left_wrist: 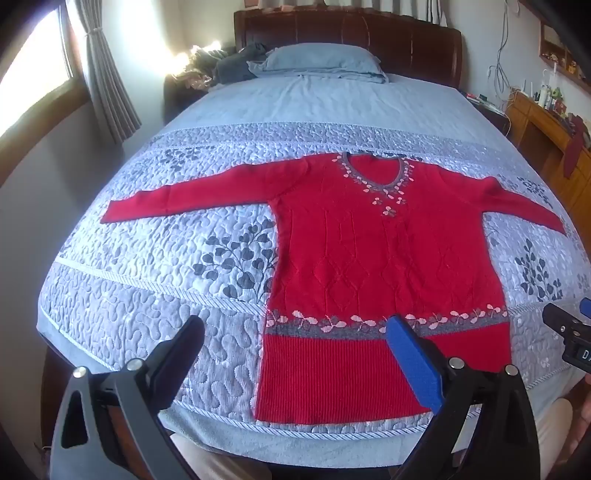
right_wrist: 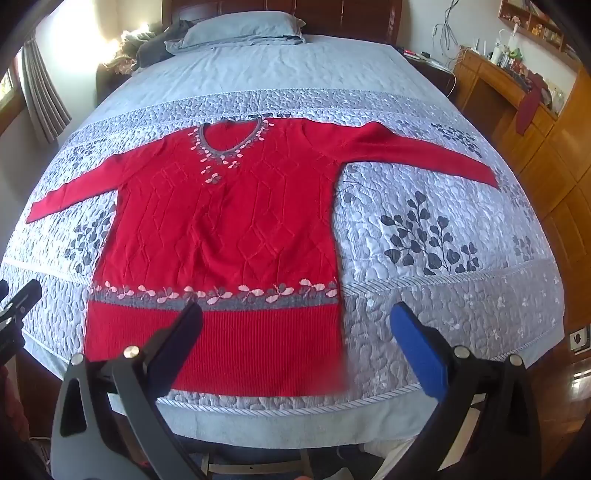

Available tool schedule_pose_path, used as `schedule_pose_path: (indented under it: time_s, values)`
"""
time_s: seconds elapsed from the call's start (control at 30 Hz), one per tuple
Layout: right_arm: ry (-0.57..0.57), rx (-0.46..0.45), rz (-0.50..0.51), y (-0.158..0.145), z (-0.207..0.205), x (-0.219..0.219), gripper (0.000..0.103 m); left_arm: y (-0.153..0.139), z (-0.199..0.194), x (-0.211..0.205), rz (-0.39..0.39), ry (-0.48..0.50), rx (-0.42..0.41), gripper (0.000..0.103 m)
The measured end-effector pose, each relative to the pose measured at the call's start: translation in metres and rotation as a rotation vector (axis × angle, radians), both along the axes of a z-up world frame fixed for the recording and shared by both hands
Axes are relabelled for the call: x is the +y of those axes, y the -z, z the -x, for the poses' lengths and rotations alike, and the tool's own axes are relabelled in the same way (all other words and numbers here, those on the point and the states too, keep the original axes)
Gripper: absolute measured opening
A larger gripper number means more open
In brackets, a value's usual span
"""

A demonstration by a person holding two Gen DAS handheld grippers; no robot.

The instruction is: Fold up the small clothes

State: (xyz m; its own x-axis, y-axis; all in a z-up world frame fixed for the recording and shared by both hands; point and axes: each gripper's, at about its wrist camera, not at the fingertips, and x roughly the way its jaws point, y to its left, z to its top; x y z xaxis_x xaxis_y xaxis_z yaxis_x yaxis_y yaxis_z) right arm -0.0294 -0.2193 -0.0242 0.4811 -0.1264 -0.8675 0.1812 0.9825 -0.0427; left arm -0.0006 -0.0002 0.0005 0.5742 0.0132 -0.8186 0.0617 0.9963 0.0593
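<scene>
Red sweater (left_wrist: 384,266) flat on quilt (left_wrist: 155,317) — neckline toward pillow (left_wrist: 325,59), hem nearest, both claws apart, empty.

A wide bed (left_wrist: 314,110) under a pale blue quilted cover fills the room, backed by a dark wooden headboard (left_wrist: 347,33). Sunlight pours through the curtained window (left_wrist: 33,66); wooden cabinets (right_wrist: 546,155) line the opposite wall.

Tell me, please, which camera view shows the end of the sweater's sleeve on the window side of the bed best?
The left wrist view: that sleeve of the red sweater lies flat, large and near mid-frame, cuff edge clear. The right wrist view shows the same sleeve smaller and squeezed toward the picture's left edge, though the cuff is still visible.
</scene>
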Motion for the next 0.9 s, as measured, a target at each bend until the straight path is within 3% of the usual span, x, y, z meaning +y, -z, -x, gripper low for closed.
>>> schedule_pose_path:
  time_s: [0.9]
  values:
    - [0.001, 0.013, -0.017, 0.007, -0.004, -0.006, 0.101, 0.006, -0.005, -0.001, -0.006, 0.001, 0.025, 0.099]
